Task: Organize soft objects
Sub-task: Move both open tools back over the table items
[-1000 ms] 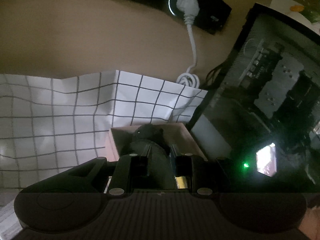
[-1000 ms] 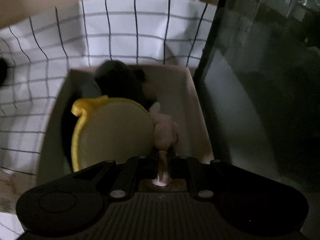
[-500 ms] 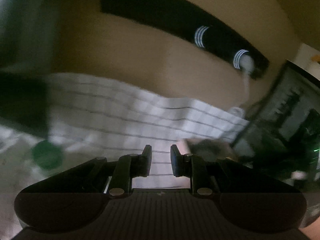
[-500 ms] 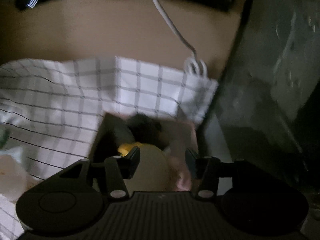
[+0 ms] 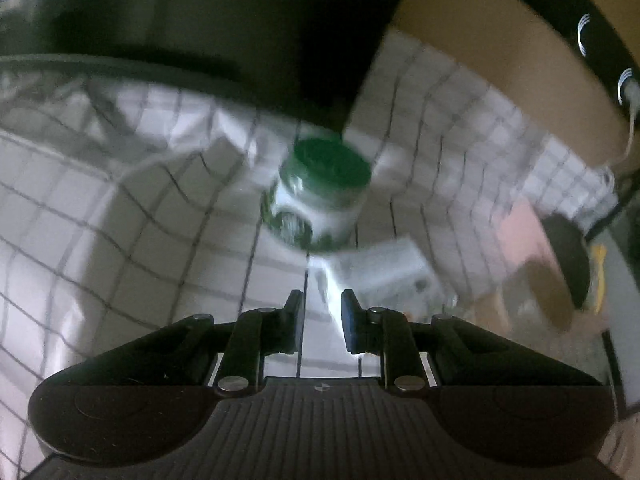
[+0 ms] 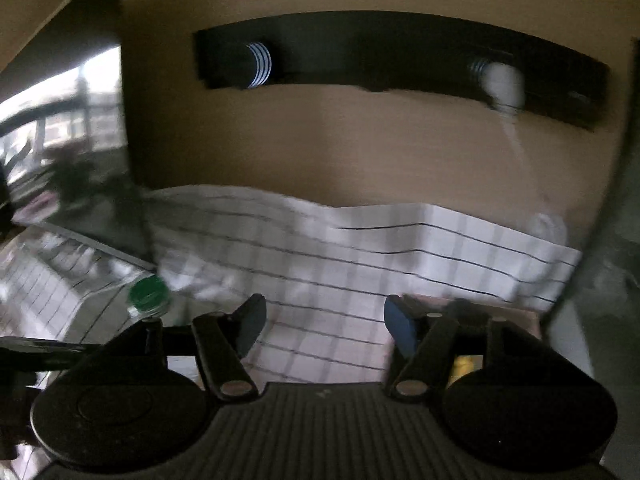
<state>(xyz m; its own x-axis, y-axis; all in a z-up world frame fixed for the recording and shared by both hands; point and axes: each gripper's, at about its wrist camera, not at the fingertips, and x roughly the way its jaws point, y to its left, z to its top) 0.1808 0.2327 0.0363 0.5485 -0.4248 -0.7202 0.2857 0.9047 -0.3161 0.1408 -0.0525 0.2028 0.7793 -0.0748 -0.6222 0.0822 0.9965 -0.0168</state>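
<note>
My left gripper (image 5: 322,300) hovers over the checked cloth (image 5: 132,208), its jaws nearly together with nothing between them. At the right edge of the left wrist view stands the cardboard box (image 5: 520,240), holding a dark soft toy (image 5: 568,260) and a yellow-edged soft thing (image 5: 599,276). My right gripper (image 6: 325,312) is raised above the cloth (image 6: 400,248). Its jaws are opening and nothing is between them. The box (image 6: 516,316) shows low behind its right finger, with a bit of yellow (image 6: 464,364) inside. The picture is blurred.
A green-lidded jar (image 5: 320,192) stands on the cloth ahead of my left gripper, with a white carton (image 5: 380,272) beside it. The jar (image 6: 148,294) also shows at the left in the right wrist view. A black power strip (image 6: 400,52) with a white plug (image 6: 502,84) hangs on the wall.
My right gripper let go of the pink soft toy in the box, opened and rose. My left gripper swung left from the box to the cloth near the jar.
</note>
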